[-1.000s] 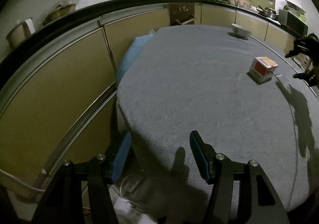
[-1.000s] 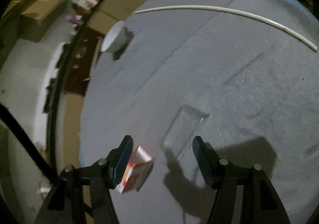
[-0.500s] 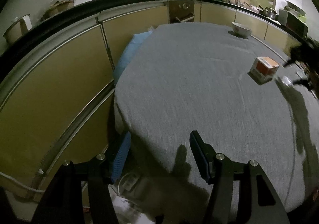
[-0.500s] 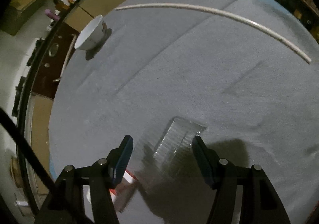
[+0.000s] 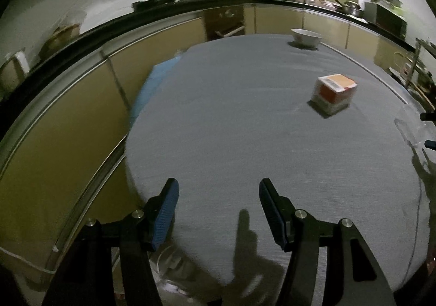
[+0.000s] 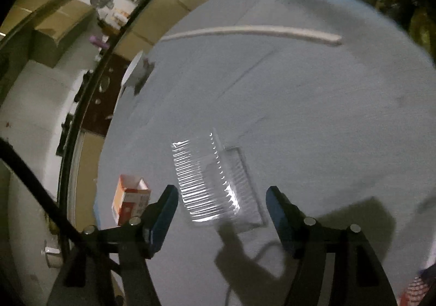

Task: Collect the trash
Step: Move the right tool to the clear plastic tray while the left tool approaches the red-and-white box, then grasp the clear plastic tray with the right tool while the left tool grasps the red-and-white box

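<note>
A clear ribbed plastic container [image 6: 215, 183] lies on the grey tablecloth [image 6: 313, 115], one half tilted up. My right gripper [image 6: 222, 208] hangs just above its near end. Its jaws are opening, the container sits between them, and the pads do not touch it. An orange and white carton [image 6: 130, 198] stands left of that gripper. In the left wrist view the carton [image 5: 333, 94] is at the middle right and the container [image 5: 408, 129] at the right edge, beside my right gripper [image 5: 429, 130]. My left gripper [image 5: 218, 205] is open and empty over the table's near edge.
A white bowl [image 5: 305, 37] stands at the far end of the table, and a long white rod [image 6: 250, 32] lies across the cloth. Yellow cabinets [image 5: 68, 120] run close along the left side. Something pale [image 5: 169, 265] sits below the near table edge.
My right gripper has moved across the table until the clear container came between its jaws, and the container now has one half tipped up. My left gripper has shifted further over the table.
</note>
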Motion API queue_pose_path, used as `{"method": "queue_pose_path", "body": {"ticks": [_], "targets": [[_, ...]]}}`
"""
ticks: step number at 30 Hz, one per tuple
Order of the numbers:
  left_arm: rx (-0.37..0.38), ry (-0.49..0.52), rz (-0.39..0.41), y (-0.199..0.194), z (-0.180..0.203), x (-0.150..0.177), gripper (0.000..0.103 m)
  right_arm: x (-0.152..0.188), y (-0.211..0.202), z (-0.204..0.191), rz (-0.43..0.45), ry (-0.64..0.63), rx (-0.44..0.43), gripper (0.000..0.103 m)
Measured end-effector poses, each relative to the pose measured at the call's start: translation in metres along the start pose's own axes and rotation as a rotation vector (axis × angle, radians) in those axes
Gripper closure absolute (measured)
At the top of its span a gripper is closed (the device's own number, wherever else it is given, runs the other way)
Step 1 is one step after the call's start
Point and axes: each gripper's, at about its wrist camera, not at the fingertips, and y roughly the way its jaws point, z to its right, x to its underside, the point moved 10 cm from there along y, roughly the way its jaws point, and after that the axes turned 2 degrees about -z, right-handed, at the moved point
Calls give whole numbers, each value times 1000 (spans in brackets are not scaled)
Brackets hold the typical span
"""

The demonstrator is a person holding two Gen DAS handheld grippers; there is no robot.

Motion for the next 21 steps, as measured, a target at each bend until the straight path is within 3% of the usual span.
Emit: {"method": "queue_pose_path", "body": {"ticks": [3, 8, 12, 16, 21], "targets": [[11, 39, 8, -5, 20, -5, 41, -4, -13, 25, 11, 31, -7, 33], [61, 99, 35, -12, 53, -26, 41, -21, -46, 41, 116, 14, -29, 32], [122, 161, 56, -2, 82, -65, 35, -21, -48, 6, 132, -170, -9, 32], [184, 258, 68, 13, 116, -104, 28, -12, -20, -35, 115, -386, 80, 32], [258, 345, 14, 43, 153, -133, 27, -8, 19, -45, 84, -501, 204, 33]]}}
